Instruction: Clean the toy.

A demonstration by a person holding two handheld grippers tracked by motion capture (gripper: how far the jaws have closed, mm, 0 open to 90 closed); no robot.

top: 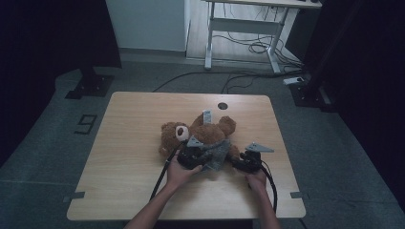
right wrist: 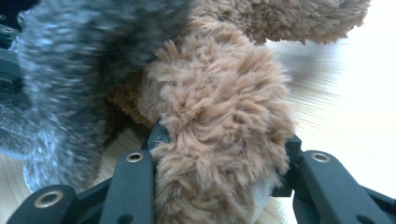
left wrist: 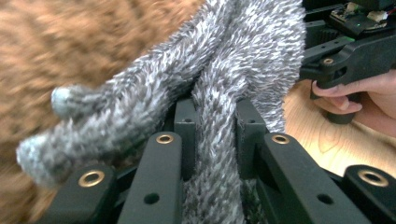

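Bear lies near the middle of the table, in the centre of the high view, head toward the left of the frame, one paw up toward the upper right; a grey garment covers its lower body, toward the bottom of the frame; in the left gripper view the garment hangs across the centre, with brown fur filling the upper left; the left gripper is clamped on a fold of that grey fabric, its jaws tight against the pile on either side; in the high view the left gripper sits just below the bear's head, hand behind it; the right gripper grips a brown leg of the bear, the fur bulging between the jaws at the centre bottom of the right gripper view; the garment blurs at its left; the right gripper sits right of centre in the high view; a dark hole marks the table's far edge; beyond, on the floor, a white desk frame stands at the upper centre.
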